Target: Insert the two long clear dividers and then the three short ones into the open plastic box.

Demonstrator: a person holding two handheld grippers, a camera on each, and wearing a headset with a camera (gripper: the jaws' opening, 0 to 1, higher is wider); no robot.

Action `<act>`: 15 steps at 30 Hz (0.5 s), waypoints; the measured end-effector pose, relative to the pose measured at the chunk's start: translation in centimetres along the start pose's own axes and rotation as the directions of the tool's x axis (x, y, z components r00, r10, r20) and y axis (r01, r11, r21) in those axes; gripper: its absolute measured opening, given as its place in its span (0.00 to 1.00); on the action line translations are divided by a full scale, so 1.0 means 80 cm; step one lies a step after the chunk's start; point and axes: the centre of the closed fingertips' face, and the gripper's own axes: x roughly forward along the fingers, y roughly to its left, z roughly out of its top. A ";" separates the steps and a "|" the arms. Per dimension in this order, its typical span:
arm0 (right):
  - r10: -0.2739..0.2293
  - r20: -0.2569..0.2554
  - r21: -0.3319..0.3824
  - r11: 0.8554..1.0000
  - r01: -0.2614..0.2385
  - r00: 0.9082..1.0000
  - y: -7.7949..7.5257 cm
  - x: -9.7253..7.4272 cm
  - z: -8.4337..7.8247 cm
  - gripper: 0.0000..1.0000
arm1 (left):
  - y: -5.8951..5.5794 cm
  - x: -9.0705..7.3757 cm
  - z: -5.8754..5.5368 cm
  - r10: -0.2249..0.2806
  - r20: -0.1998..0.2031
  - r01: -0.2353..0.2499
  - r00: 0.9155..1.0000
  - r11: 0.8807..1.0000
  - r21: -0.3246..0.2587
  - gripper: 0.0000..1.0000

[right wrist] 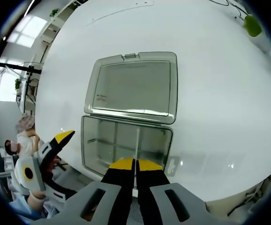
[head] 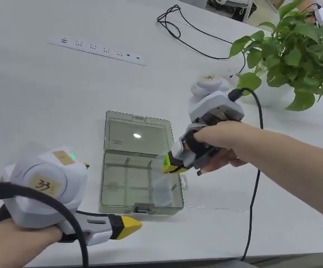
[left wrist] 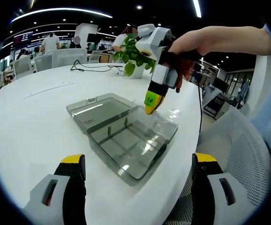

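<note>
The open clear plastic box [head: 111, 192] lies mid-table with its lid [head: 136, 134] flat behind it. Clear partitions stand inside the base. My right gripper [head: 172, 163], held in a hand, hovers over the box's right side, shut on a clear divider [head: 164, 187] that reaches down into the base. The right gripper view looks along the shut yellow tips [right wrist: 135, 164] at the divider [right wrist: 136, 143], seen edge-on over the box [right wrist: 126, 140]. My left gripper [head: 126, 225] rests near the front edge, left of the box. Its jaws stand wide apart and bare [left wrist: 137, 164].
A faint clear piece [head: 217, 200] lies on the table right of the box. A white power strip [head: 97, 50] and a black cable [head: 200, 39] sit far back, and a potted plant [head: 295, 56] at the back right. The table edge runs just in front.
</note>
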 end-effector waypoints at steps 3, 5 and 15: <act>-0.016 -0.004 -0.017 1.000 0.015 1.000 -0.003 0.002 0.005 0.02 | -0.001 0.000 0.000 -0.003 -0.001 0.003 1.000 1.000 0.001 0.96; -0.027 -0.006 -0.027 0.999 0.027 1.000 -0.003 0.003 0.005 0.02 | -0.001 0.000 -0.001 -0.004 -0.003 0.004 1.000 1.000 0.000 0.96; -0.072 -0.002 -0.080 0.994 0.072 0.997 -0.003 0.015 0.007 0.02 | 0.000 0.000 -0.002 -0.004 -0.004 0.004 1.000 1.000 0.000 0.96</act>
